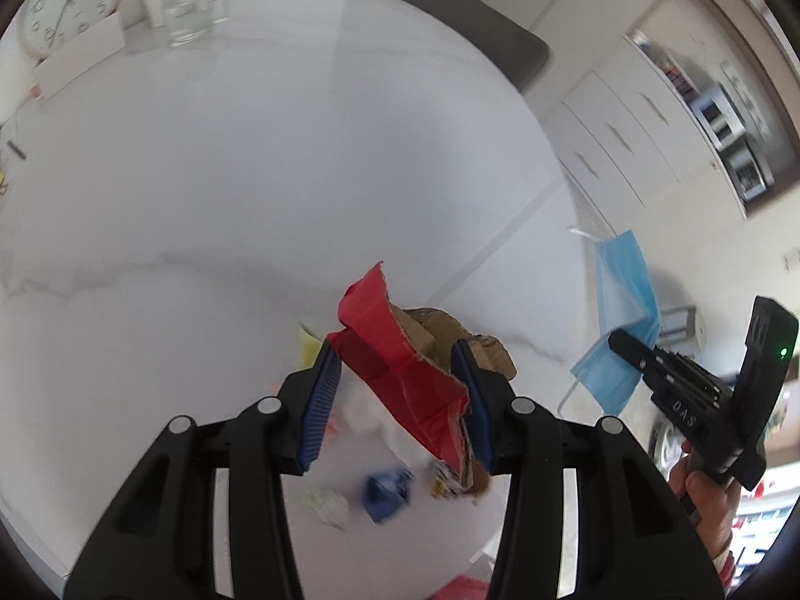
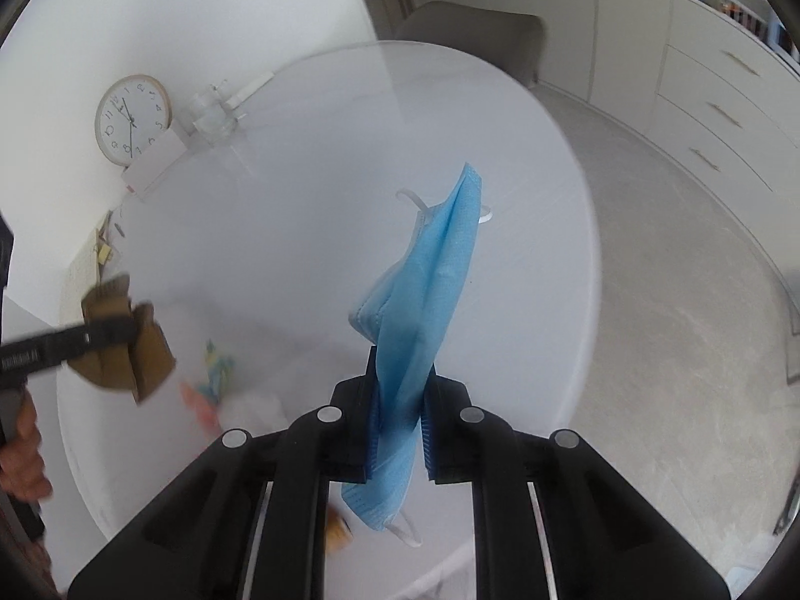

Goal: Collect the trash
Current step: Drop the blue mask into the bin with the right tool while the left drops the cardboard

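My left gripper (image 1: 400, 365) is shut on a torn red and brown cardboard piece (image 1: 400, 355) and holds it above the white round table (image 1: 250, 175). It also shows in the right wrist view (image 2: 125, 345) at the left. My right gripper (image 2: 402, 365) is shut on a blue face mask (image 2: 430, 270), which hangs folded between the blue pads above the table. The mask (image 1: 620, 320) and right gripper (image 1: 625, 345) show at the right of the left wrist view. Blurred small scraps lie on the table below: a blue wrapper (image 1: 385, 495), a pale scrap (image 1: 325, 505), colourful bits (image 2: 215, 370).
A wall clock (image 2: 132, 120), a white box (image 2: 155, 165) and clear glasses (image 2: 212, 115) stand at the table's far left edge. A grey chair (image 2: 470, 35) sits behind the table. White drawers (image 2: 725, 115) line the right wall over pale floor (image 2: 675, 300).
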Motion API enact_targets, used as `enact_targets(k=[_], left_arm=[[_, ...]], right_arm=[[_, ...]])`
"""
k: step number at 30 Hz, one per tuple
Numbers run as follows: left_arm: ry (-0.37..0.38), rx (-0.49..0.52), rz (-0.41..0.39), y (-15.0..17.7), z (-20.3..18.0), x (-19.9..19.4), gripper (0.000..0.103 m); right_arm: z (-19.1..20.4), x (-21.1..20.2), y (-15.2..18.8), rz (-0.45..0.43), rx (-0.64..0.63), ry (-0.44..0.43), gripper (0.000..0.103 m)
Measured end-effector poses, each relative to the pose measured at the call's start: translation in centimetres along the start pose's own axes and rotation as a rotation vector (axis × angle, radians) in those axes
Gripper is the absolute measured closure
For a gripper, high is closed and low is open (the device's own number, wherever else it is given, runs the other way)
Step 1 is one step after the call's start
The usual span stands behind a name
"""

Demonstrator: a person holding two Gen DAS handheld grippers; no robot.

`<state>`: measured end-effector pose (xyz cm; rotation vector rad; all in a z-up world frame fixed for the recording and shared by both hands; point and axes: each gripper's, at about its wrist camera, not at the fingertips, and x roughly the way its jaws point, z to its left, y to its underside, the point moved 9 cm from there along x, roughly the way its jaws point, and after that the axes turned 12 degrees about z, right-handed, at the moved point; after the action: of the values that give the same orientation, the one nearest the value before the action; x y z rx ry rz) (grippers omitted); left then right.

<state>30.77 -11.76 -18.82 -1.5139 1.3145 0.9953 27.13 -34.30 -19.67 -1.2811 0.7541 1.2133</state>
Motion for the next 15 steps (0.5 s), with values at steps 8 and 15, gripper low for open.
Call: enact_targets(k=[8,15], left_arm=[[-0.022,0.231,0.081,8.2,-9.1,2.6,0.058],[-0.04,0.316,0.137,13.0,-13.0,4.4,0.058]], right_arm=[[-5.2,-1.3,12.2,0.064,0.1,0.041,0.089],[-6.5,2.8,18.6,0.159,0.127,-0.001,0.087]])
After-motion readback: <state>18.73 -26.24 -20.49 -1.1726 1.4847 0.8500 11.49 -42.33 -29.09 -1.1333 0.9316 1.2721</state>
